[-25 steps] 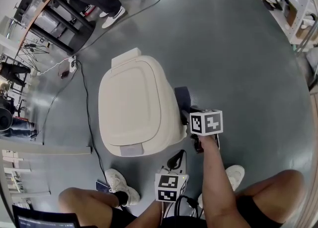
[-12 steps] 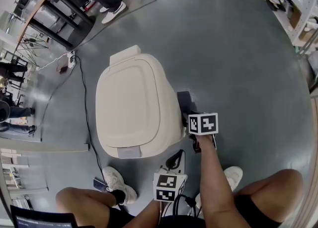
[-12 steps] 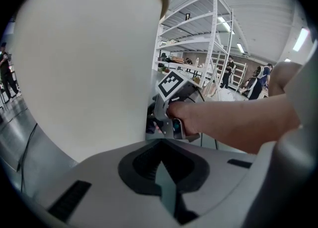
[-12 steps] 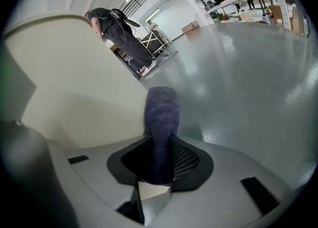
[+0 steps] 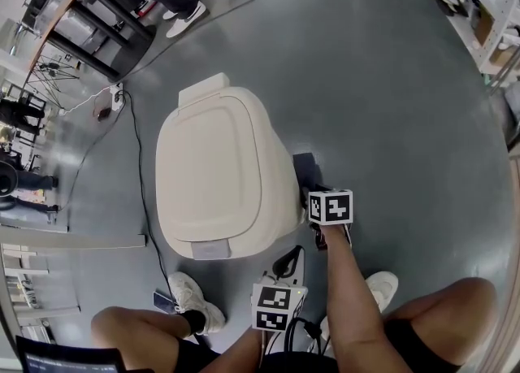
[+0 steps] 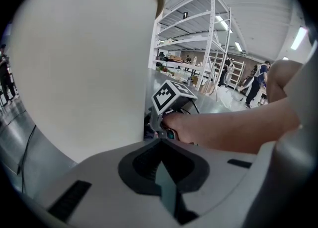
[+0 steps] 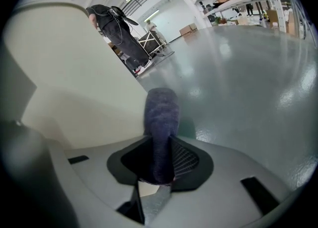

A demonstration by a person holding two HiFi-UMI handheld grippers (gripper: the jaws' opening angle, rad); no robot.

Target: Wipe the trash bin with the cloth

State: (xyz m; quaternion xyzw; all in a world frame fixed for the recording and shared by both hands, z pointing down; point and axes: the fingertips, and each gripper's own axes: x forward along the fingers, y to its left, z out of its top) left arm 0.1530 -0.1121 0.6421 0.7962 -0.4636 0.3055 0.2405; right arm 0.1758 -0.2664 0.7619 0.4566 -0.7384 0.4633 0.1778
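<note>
Wiping the side of the big bin with a dark cloth.

The cream trash bin (image 5: 219,168) stands on the grey floor (image 5: 390,79), and it is the biggest thing here. The right gripper (image 5: 319,193) is low down at the bin's right side, and its jaws are pinched tight on the dark blue cloth (image 7: 161,117). The cloth sticks out past the jaws, right by the bin's wall; I cannot tell if it touches. The left gripper (image 6: 164,185) is near the bin's front corner, with its jaws closed together and nothing in them. I think the side of the bin is being wiped now. Next, the cloth needs a firm press and a long rub along the wall.
</note>
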